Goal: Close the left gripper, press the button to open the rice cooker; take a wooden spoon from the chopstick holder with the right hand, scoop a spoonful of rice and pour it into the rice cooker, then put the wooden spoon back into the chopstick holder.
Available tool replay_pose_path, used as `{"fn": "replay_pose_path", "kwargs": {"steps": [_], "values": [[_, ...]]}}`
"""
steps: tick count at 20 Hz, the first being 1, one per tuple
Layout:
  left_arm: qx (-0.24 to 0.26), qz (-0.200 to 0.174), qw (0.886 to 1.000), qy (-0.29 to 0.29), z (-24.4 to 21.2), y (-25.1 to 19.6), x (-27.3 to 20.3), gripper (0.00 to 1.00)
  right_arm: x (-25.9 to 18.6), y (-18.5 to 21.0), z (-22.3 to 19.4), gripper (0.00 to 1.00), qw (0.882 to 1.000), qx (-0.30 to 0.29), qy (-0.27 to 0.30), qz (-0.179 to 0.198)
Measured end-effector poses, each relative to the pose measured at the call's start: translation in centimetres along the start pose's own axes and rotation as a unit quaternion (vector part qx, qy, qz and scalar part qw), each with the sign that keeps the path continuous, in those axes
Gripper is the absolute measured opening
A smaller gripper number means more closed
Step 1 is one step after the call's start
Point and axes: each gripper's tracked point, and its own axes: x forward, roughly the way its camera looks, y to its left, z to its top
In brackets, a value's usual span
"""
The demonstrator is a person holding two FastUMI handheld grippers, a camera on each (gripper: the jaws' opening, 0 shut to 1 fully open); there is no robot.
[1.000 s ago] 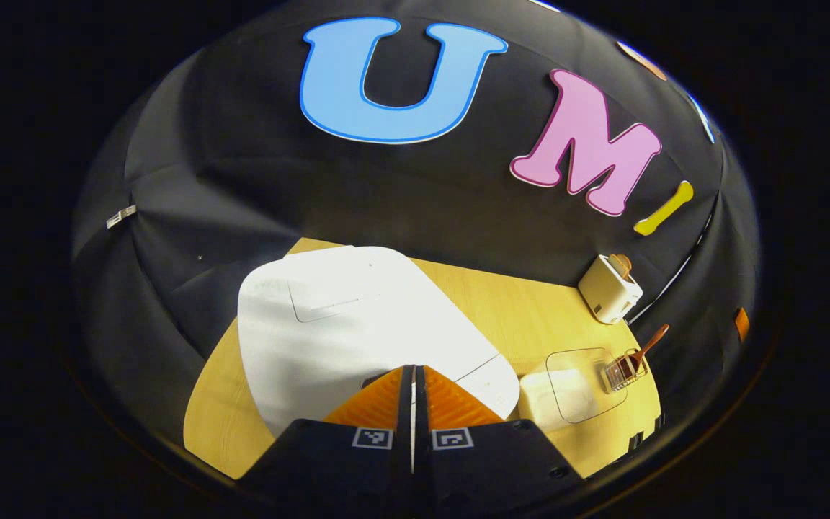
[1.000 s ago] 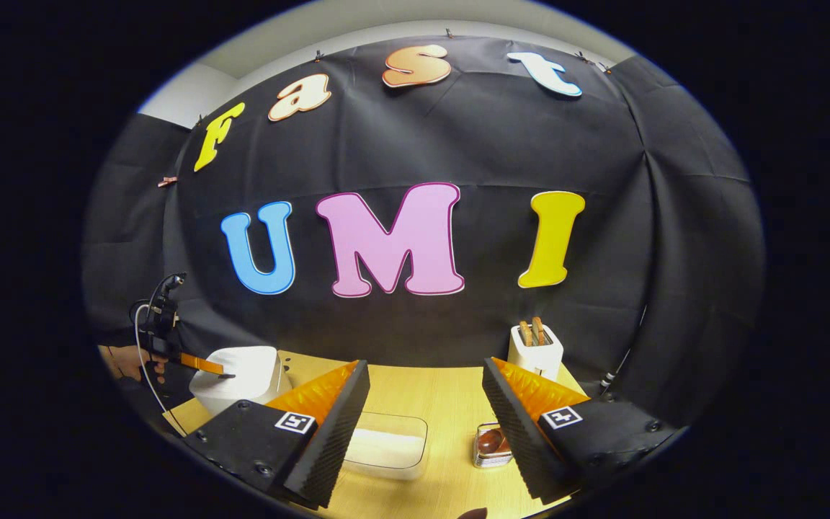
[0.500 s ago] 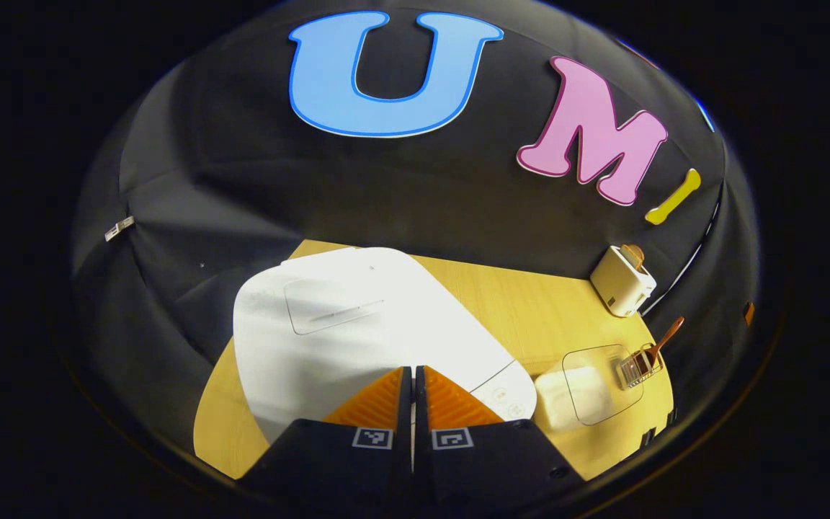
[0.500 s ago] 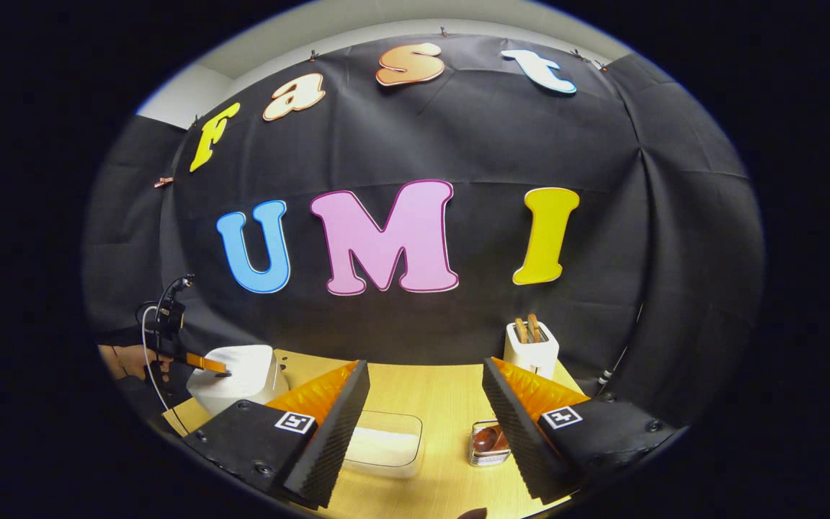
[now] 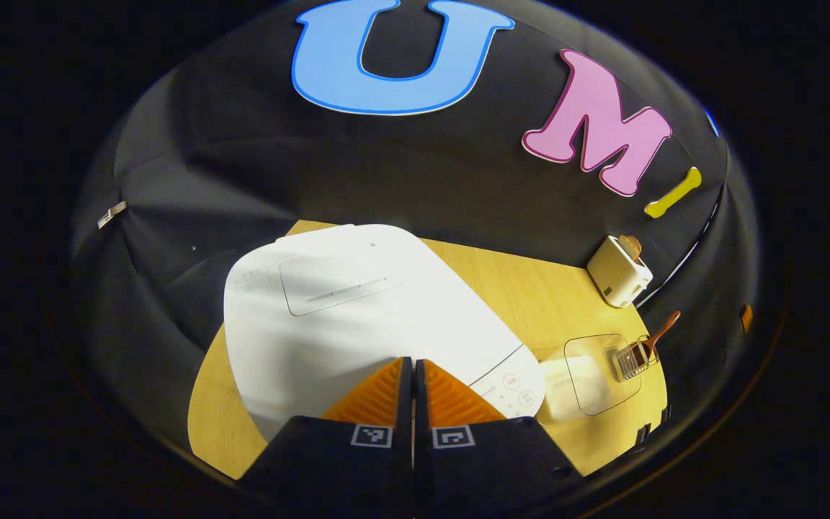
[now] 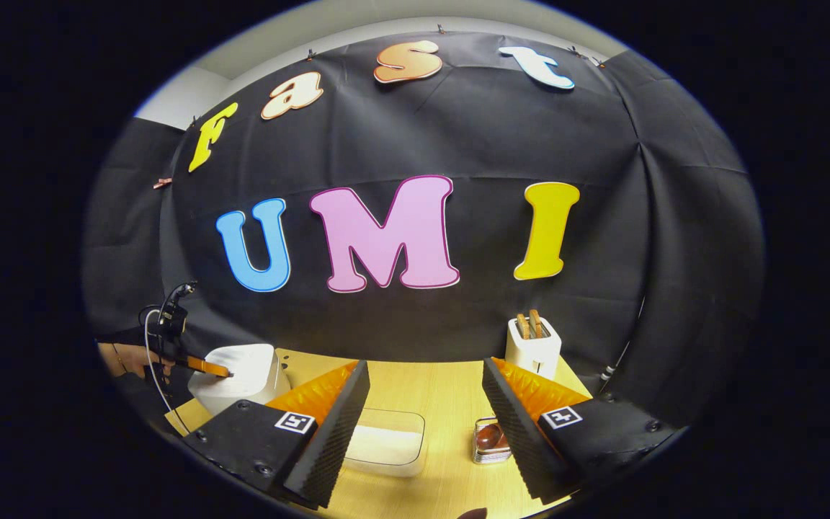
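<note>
With its two fingers pressed together and nothing between them, the left claw [image 5: 412, 367] points down at the near edge of the white rice cooker [image 5: 357, 317], whose lid is down. Whether the tips touch the cooker cannot be told from the left gripper view. A panel of small round buttons [image 5: 512, 386] sits on the cooker's front just right of the claw. The cooker stands on the left part of the wooden counter [image 5: 530, 295].

To the right of the cooker lies a clear box of rice [image 5: 588, 367], and just beyond it a wire chopstick holder [image 5: 631, 358] with the wooden spoon [image 5: 660, 333] standing tilted in it. A white toaster [image 5: 618, 272] stands at the far right, near the black wall.

From the right gripper view, the right claw [image 6: 426, 404] is spread wide and holds nothing, raised over the near side of the counter. Between its fingers show the rice box [image 6: 386, 443] and the chopstick holder [image 6: 491, 441] with the spoon's bowl [image 6: 488, 435] in it. The toaster [image 6: 532, 346], with bread in its slots, stands farther back. Far left, a hand [image 6: 127, 359] holds the left claw [image 6: 222, 373] at the cooker [image 6: 238, 375].
</note>
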Motion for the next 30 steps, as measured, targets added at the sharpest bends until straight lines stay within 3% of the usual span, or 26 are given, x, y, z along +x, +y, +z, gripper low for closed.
{"fn": "replay_pose_path", "kwargs": {"steps": [3,6,10,14,19,22,25,28,30], "values": [[0.003,0.012,1.000,-0.020,0.9,0.0,-0.6,0.06,0.2,0.4,0.0,0.98,1.000,-0.004,0.000,0.004],[0.038,0.033,0.995,-0.087,3.7,-0.3,-2.1,0.06,0.3,0.3,0.2,0.98,1.000,-0.011,-0.002,0.005],[0.106,0.079,0.971,-0.198,9.5,-0.1,-5.5,0.06,0.5,0.1,0.2,0.98,1.000,-0.006,-0.001,0.005],[0.161,0.107,0.943,-0.271,13.7,-0.8,-8.7,0.06,0.4,0.1,0.2,0.98,1.000,-0.006,-0.003,0.004],[0.171,0.112,0.934,-0.295,14.8,-1.4,-9.9,0.05,0.4,0.0,0.4,0.98,1.000,-0.005,-0.007,0.003],[0.159,0.091,0.933,-0.311,14.7,-2.5,-10.6,0.06,0.4,-0.3,0.4,0.98,1.000,-0.004,-0.008,0.002],[0.142,0.076,0.931,-0.328,14.3,-3.9,-11.6,0.27,0.7,-1.2,-0.1,0.98,1.000,0.004,-0.004,-0.004],[0.122,0.062,0.934,-0.330,13.4,-5.4,-12.1,0.80,1.5,-3.7,-1.6,0.98,1.000,0.013,0.008,-0.021],[0.113,0.055,0.936,-0.327,12.6,-6.6,-12.6,0.93,2.4,-6.0,-3.2,0.98,0.999,0.020,0.021,-0.031]]}}
